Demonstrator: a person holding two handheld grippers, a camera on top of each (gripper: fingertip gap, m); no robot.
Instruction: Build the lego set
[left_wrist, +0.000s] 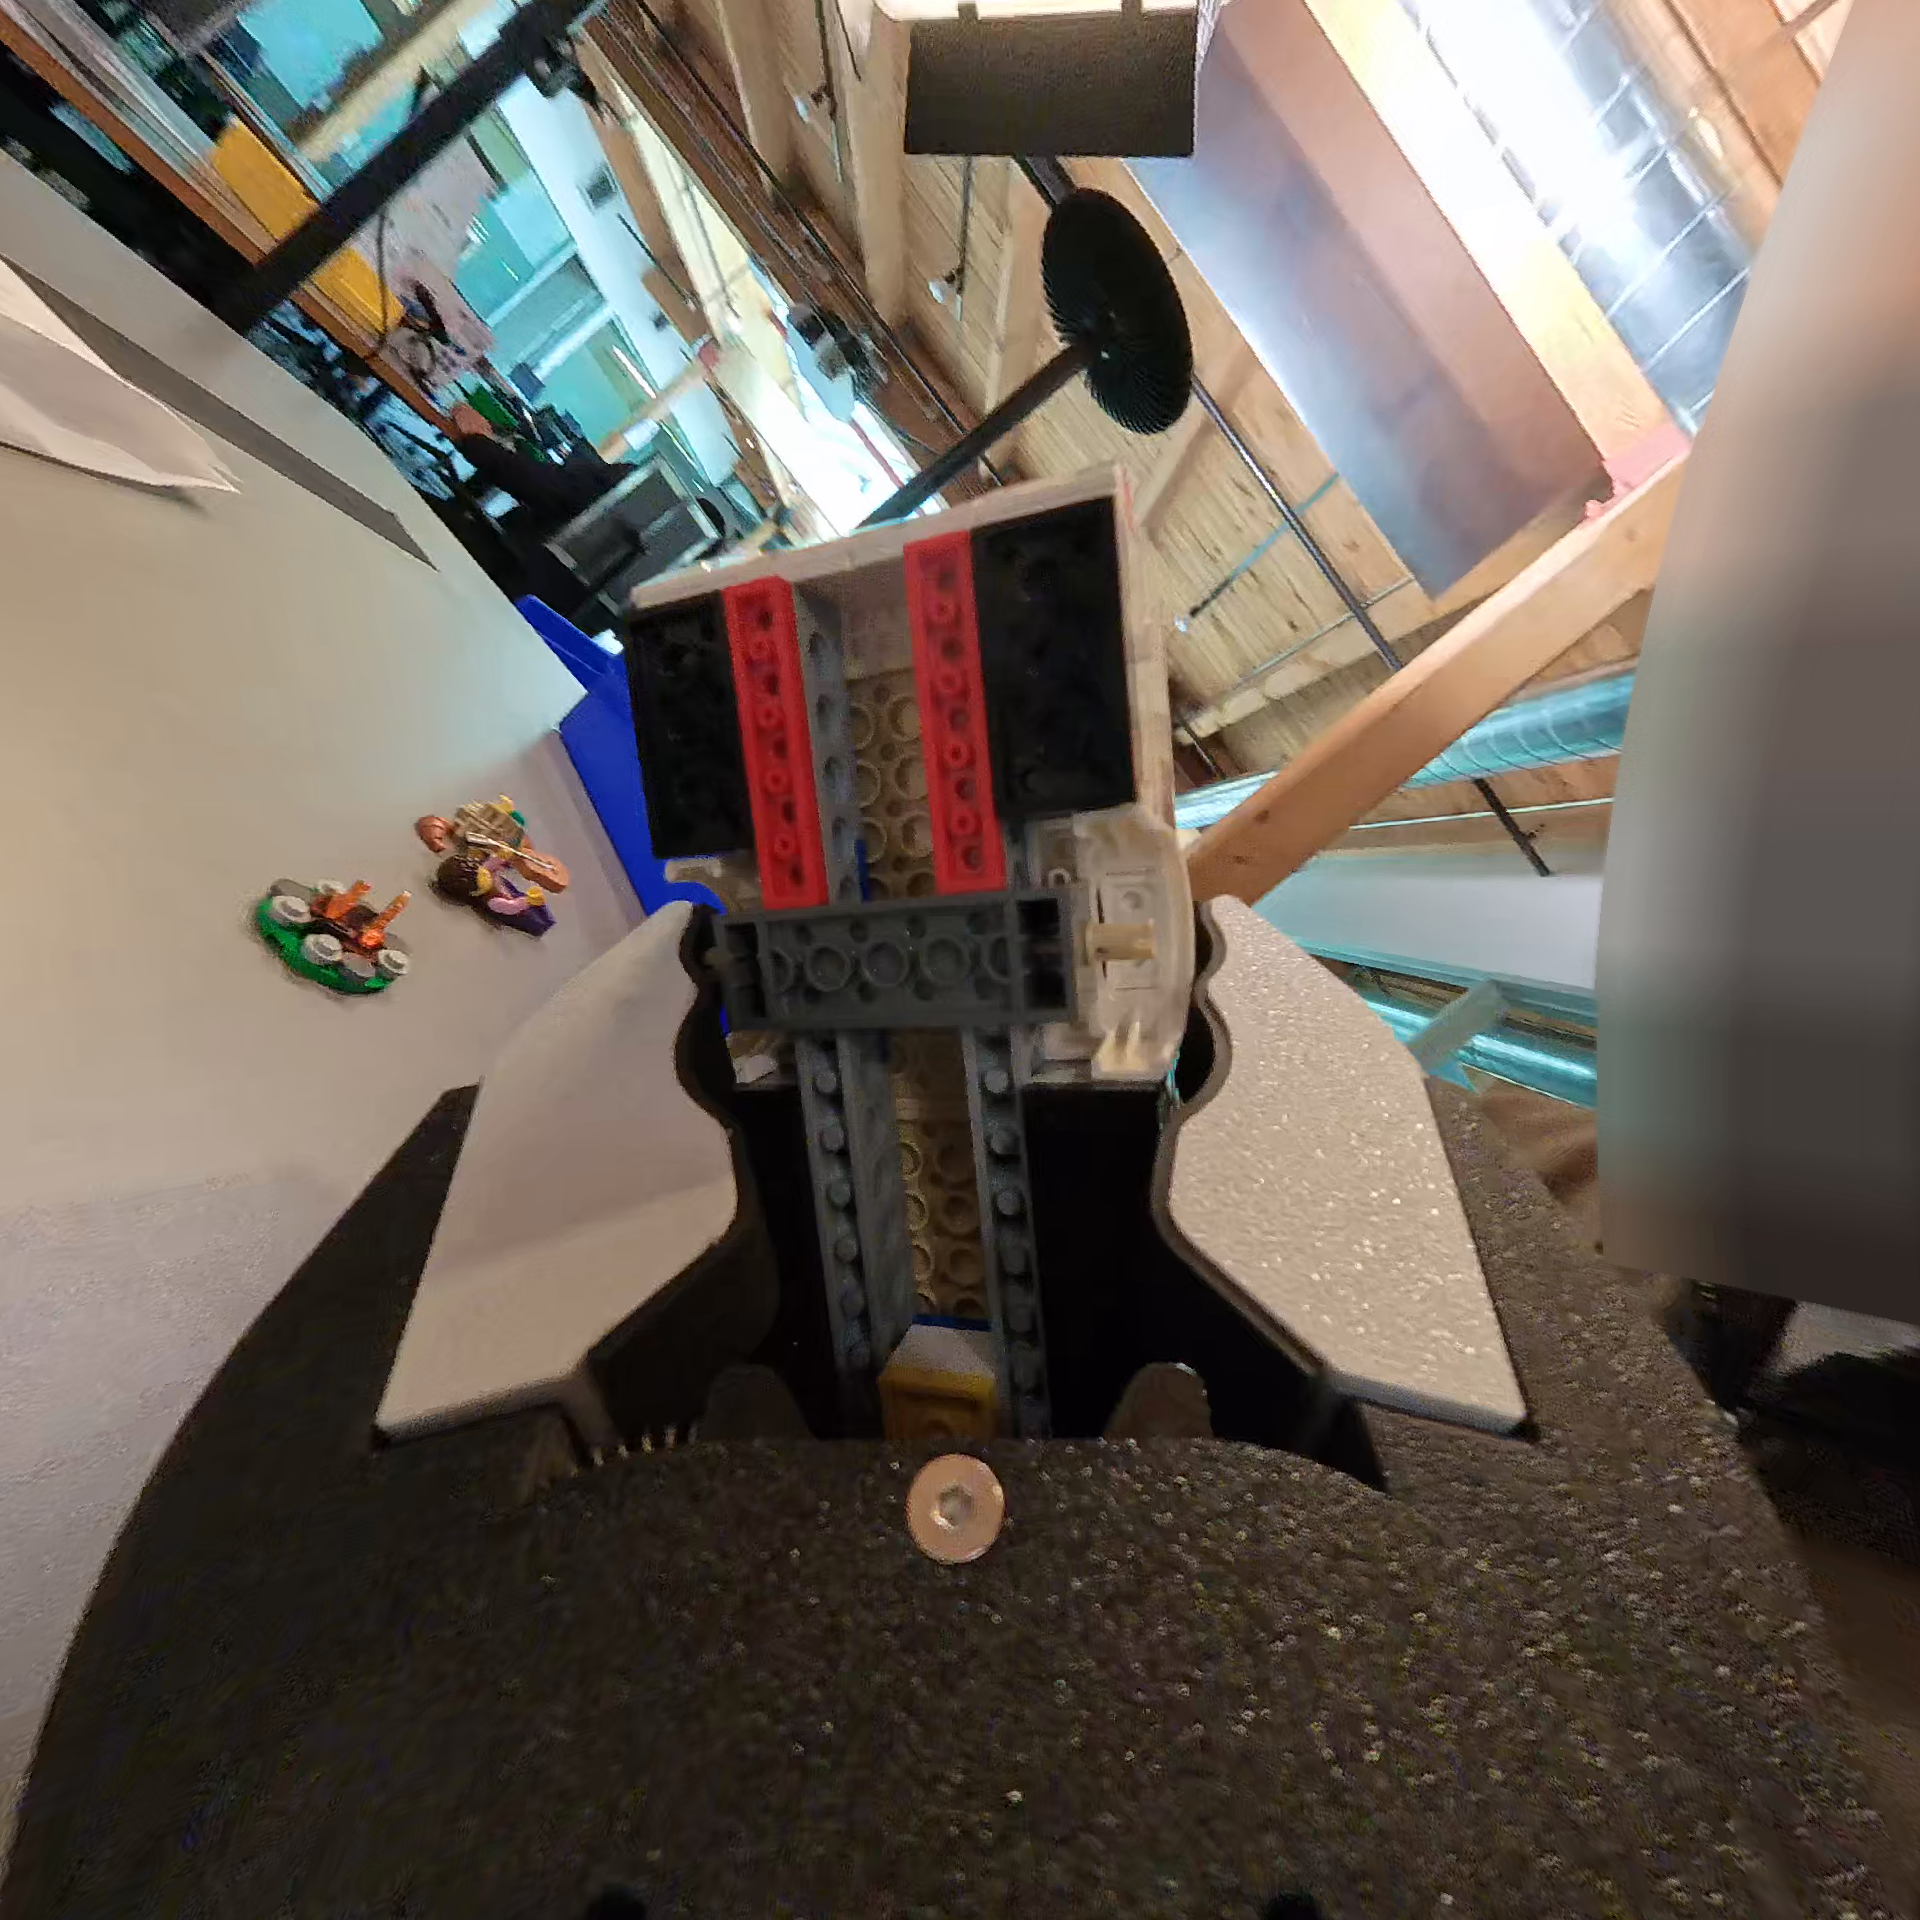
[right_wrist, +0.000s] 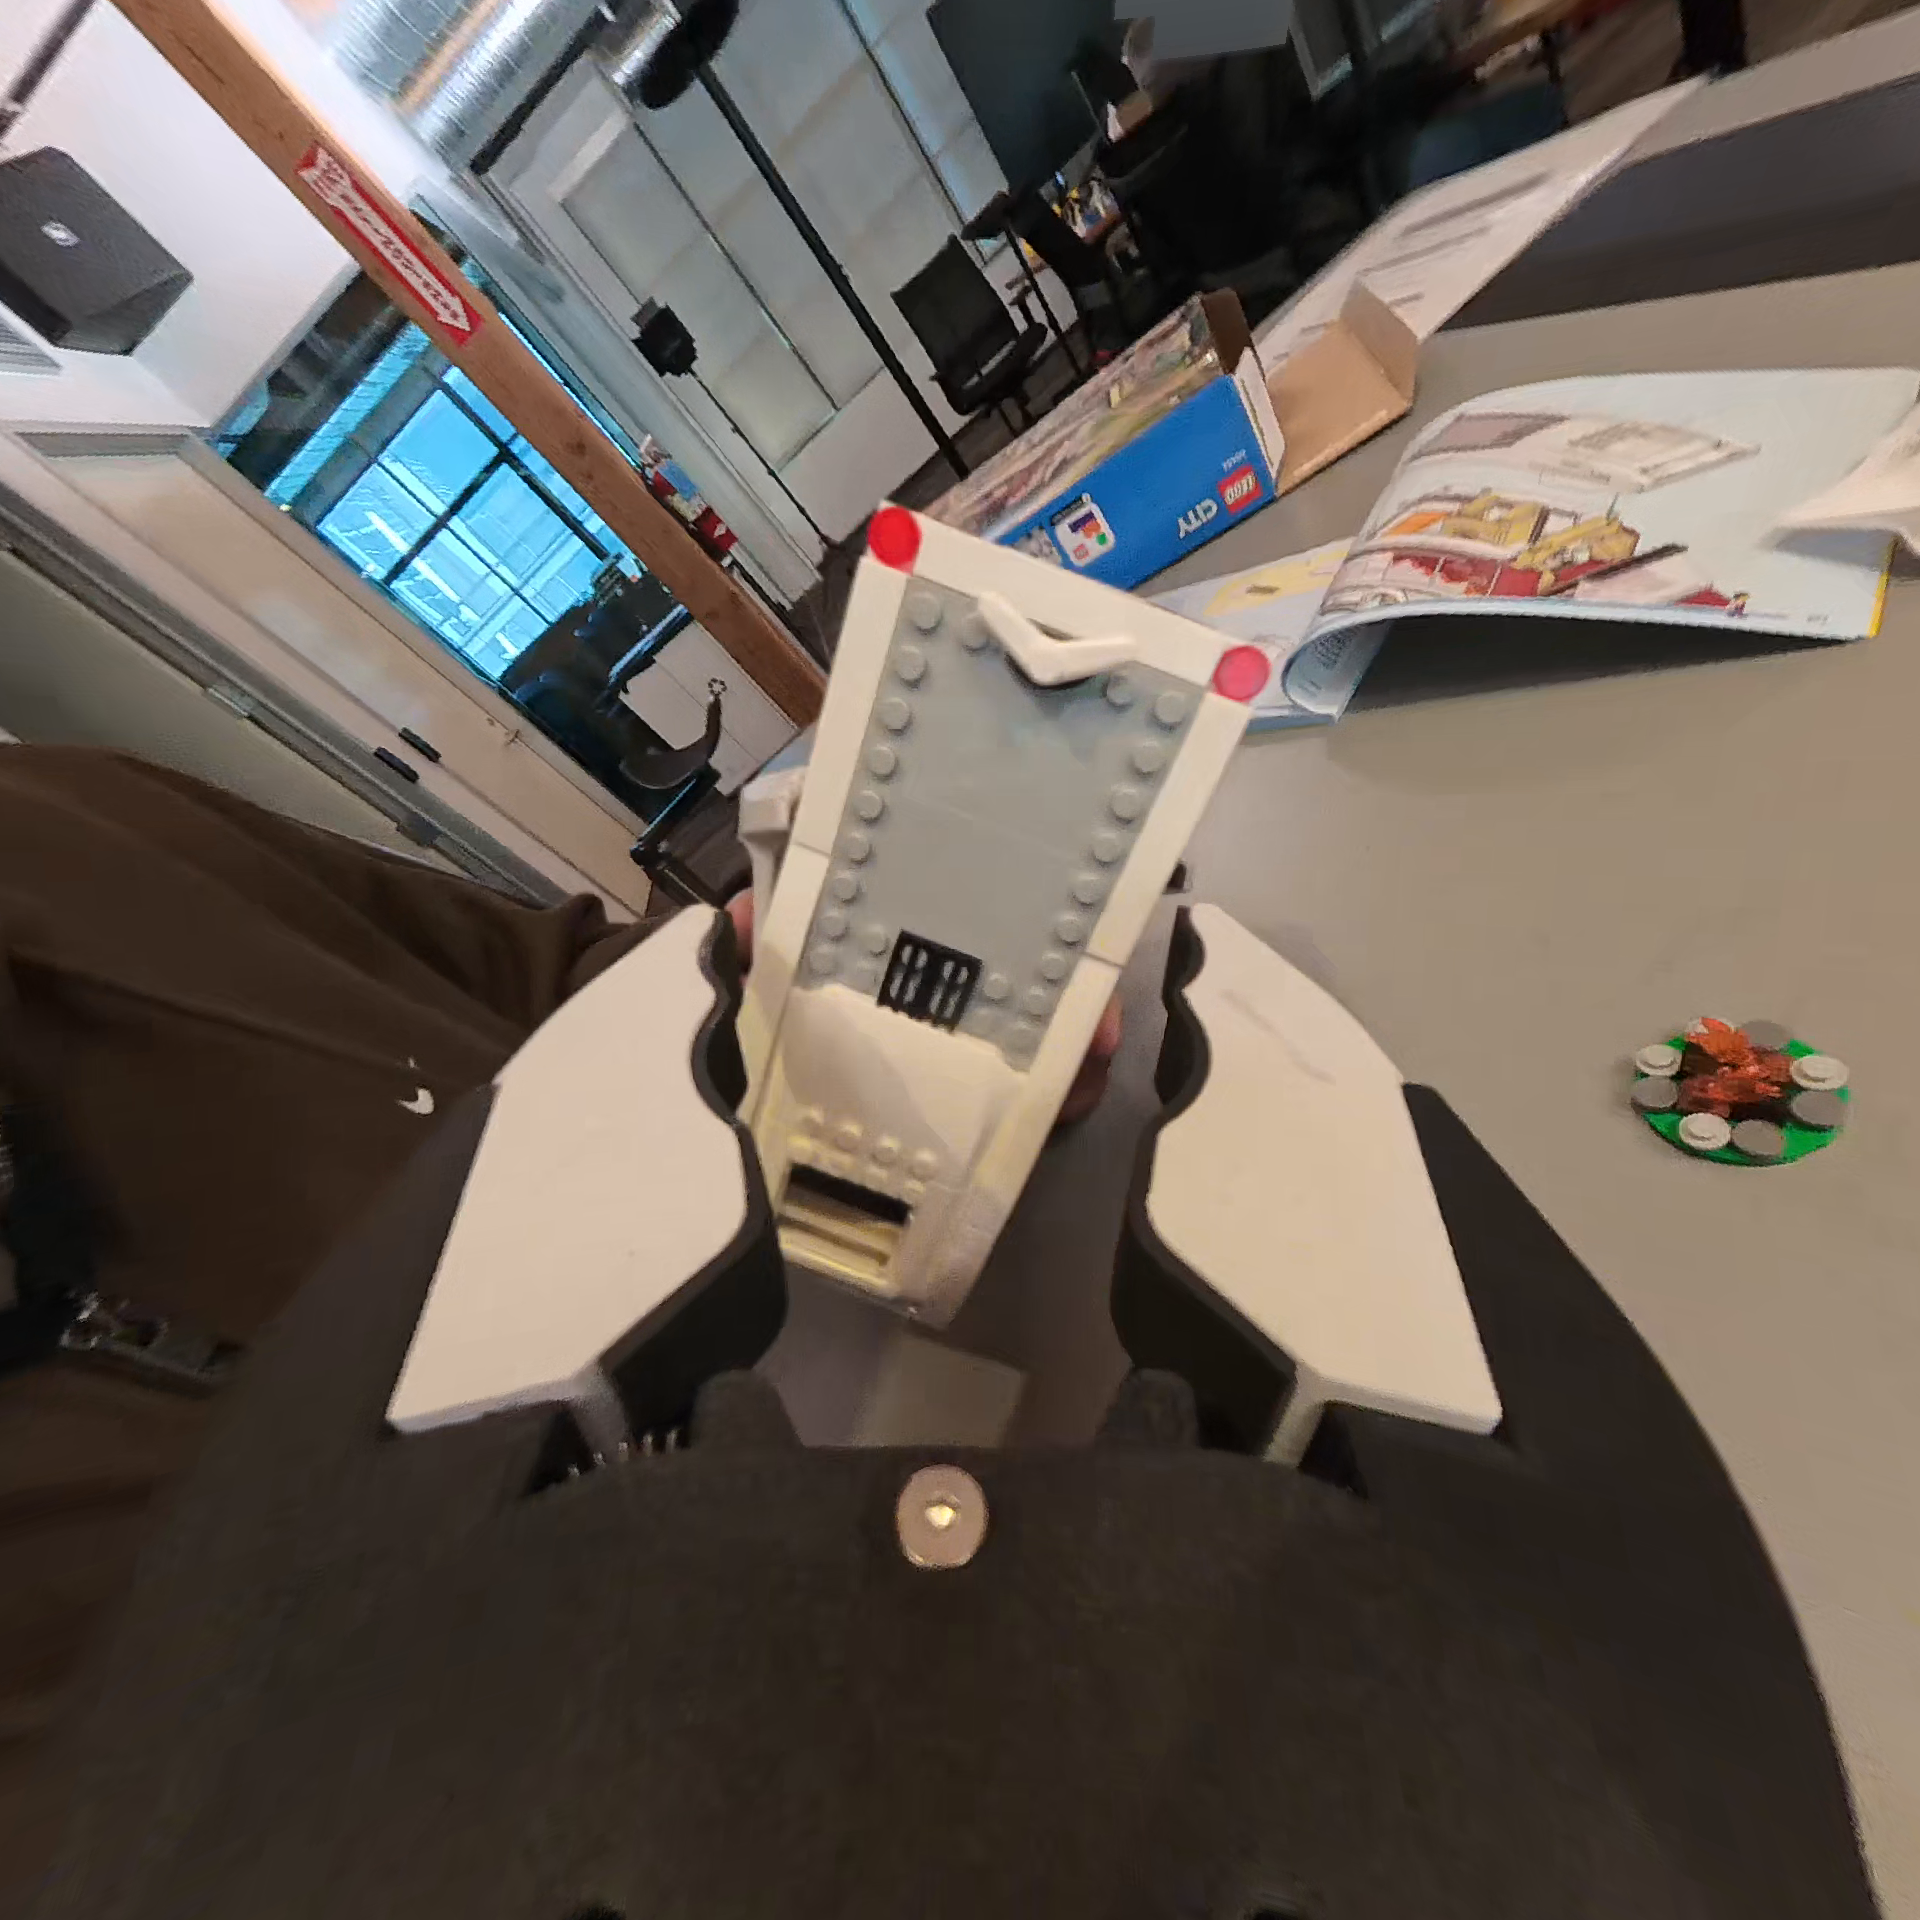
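Both grippers frame one brick-built vehicle (right_wrist: 987, 831): the left gripper (left_wrist: 945, 966) grasps its underside, while the right gripper (right_wrist: 940, 997) stands released, pads apart from it. Brick campfire (right_wrist: 1740, 1091) sits mid-bench.

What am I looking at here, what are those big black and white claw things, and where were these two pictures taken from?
Each picture comes from a camera on a hand-held two-finger gripper, looking out along its fingers. The left gripper sees the underside of a brick model, which fills the space between its fingers; whether they press on it is unclear. The right gripper sees the model's white and grey top, with a gap on one side, so it is not gripping. On the grey table lie a small campfire build, a blue box, an open booklet and toy figures.
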